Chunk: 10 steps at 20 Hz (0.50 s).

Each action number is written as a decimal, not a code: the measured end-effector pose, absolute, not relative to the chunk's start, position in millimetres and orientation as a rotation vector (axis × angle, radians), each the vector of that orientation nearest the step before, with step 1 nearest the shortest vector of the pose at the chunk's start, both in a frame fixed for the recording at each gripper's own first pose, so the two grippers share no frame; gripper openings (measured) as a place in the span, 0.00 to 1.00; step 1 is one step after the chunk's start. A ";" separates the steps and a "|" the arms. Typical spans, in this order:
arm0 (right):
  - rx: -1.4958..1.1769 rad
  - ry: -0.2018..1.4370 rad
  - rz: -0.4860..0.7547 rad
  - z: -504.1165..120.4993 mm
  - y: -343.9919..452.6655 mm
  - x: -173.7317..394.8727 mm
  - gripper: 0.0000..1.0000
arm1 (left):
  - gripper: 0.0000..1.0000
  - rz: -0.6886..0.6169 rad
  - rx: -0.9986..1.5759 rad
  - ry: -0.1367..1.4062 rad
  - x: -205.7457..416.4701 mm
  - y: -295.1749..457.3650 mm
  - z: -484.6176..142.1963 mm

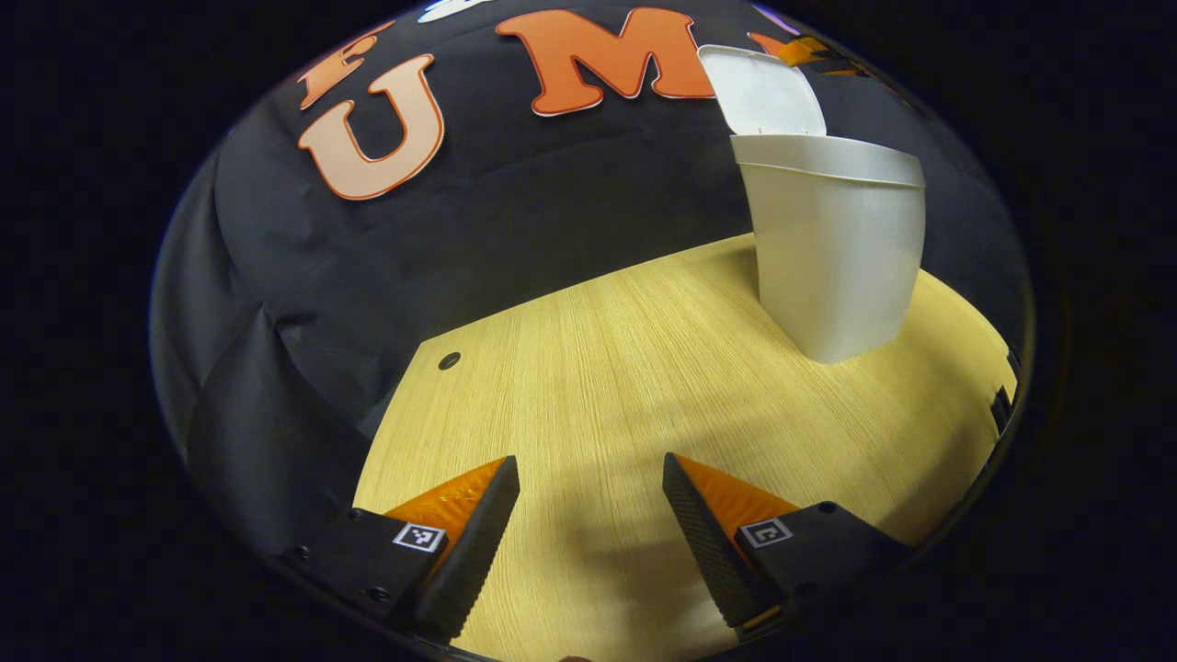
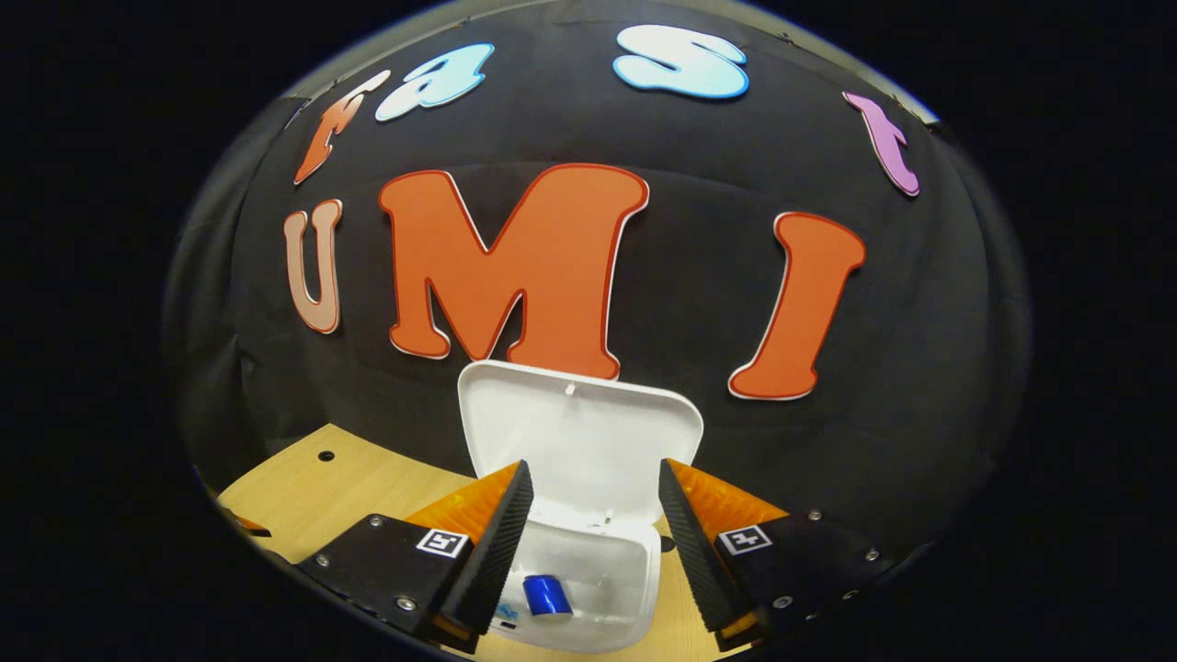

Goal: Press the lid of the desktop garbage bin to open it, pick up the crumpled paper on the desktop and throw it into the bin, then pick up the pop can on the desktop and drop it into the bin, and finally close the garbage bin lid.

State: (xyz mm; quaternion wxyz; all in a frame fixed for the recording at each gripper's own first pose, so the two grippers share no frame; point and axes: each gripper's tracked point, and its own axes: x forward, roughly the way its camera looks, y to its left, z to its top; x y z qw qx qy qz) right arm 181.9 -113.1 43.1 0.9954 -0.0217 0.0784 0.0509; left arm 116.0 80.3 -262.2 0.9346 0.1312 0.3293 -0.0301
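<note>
Blue pop can point(image 2: 547, 596) lies inside the white bin point(image 2: 588, 588), lid point(image 2: 579, 441) up. Right tongs point(image 2: 596, 529) hang released above; left tongs point(image 1: 590, 533) released over the tabletop point(image 1: 598, 368). A hard push might tip the bin.

- My left gripper view sits low over the tabletop point(image 1: 598, 386), looking across it at the bin point(image 1: 832, 248), which stands off ahead and to the right.
- My right gripper view hangs close above the same bin point(image 2: 588, 570), looking down into it, its raised lid point(image 2: 579, 432) facing me.
</note>
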 end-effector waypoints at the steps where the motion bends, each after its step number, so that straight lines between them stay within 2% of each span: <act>1: -0.045 0.141 0.107 53.5 -111.1 185.3 0.83 | 0.97 -0.056 0.264 0.676 115.8 81.2 -264.2; 5: -0.054 0.085 0.094 92.8 -107.1 203.5 0.85 | 1.00 -0.020 0.254 0.691 112.8 89.6 -271.0; 10: -0.059 0.100 0.066 104.4 -104.1 233.4 0.86 | 1.00 0.017 0.253 0.666 106.3 100.6 -262.3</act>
